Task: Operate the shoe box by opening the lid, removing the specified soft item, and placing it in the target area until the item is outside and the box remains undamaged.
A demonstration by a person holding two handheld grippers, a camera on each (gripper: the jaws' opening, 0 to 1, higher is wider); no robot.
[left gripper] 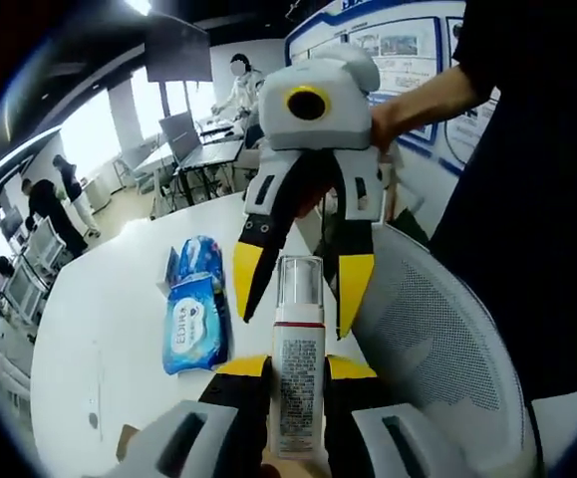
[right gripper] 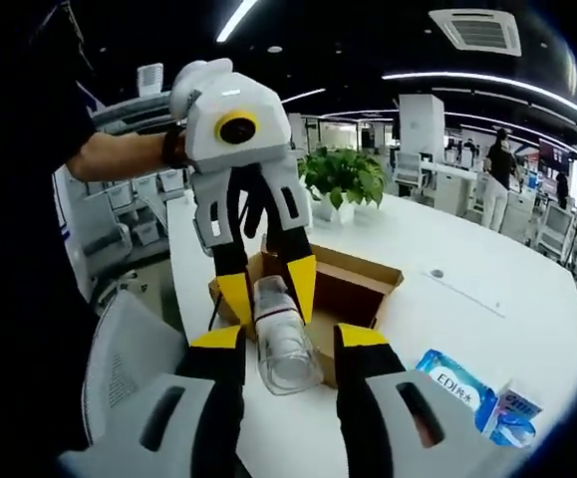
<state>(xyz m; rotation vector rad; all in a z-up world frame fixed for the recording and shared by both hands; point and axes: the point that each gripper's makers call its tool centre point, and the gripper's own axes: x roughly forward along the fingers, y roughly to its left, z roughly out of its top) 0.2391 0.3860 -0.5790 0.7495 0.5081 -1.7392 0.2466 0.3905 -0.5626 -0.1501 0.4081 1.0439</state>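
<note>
Left gripper view: the left gripper point(left gripper: 298, 370) is clenched on a clear bottle point(left gripper: 297, 358) with a printed label, its long axis running along the jaws and its cap end pointing away toward the right gripper point(left gripper: 303, 294), whose spread yellow tips flank the cap; a blue wipes pack point(left gripper: 197, 309) lies on the white table point(left gripper: 99, 329). Right gripper view: the right gripper point(right gripper: 288, 344) is released, jaws apart either side of the bottle's point(right gripper: 283, 339) clear cap end, which points toward this camera, while the left gripper point(right gripper: 266, 279) grips its far end above the open cardboard box point(right gripper: 353, 284) near the table's point(right gripper: 467, 259) near edge.
</note>
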